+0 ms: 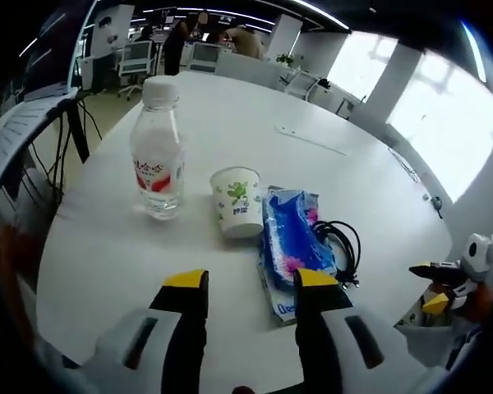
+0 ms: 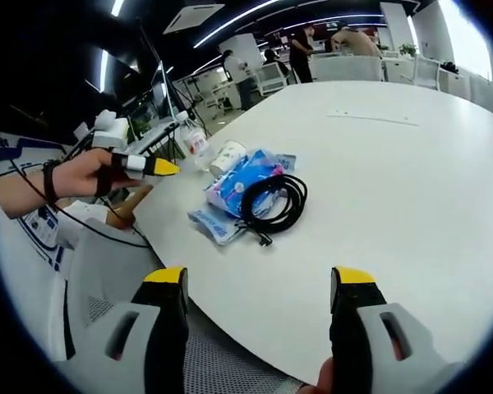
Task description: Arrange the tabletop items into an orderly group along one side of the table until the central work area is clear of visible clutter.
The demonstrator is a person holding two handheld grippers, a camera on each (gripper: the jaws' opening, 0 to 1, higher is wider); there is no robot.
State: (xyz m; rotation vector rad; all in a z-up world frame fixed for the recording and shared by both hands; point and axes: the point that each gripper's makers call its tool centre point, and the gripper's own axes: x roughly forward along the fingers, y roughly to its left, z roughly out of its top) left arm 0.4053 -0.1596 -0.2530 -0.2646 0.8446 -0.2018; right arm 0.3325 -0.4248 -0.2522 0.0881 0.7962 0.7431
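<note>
A: The left tool (image 1: 251, 283) hangs low over the near edge of the white counter (image 1: 312, 107), its yellow-tipped jaws parted and holding nothing. The right tool (image 2: 261, 279) is also spread wide and empty, sitting off the counter's rim.

B: And the things to be tidied?

A: Already bunched near that edge. Biggest first: the water bottle (image 1: 158, 152) stands upright on the outside of the row. Next, the blue tissue pack (image 1: 287, 238) lies flat just ahead of the left tool's jaws, with another flat packet partly under it. Then the paper cup (image 1: 237, 201), upright between bottle and tissues, seemingly touching the pack. Last, the black cable (image 2: 271, 201), coiled and lying partly on the tissues in the right gripper view.

B: What could go wrong?

A: I'd guess the cable is the trouble. Its loose loops overlap the pack, so pulling either one would probably drag the other. The cup looks light; a nudge from a jaw or a sliding pack could tip it. The bottle is tall and narrow, so a sideways knock might topple it and send it rolling toward the edge.
</note>
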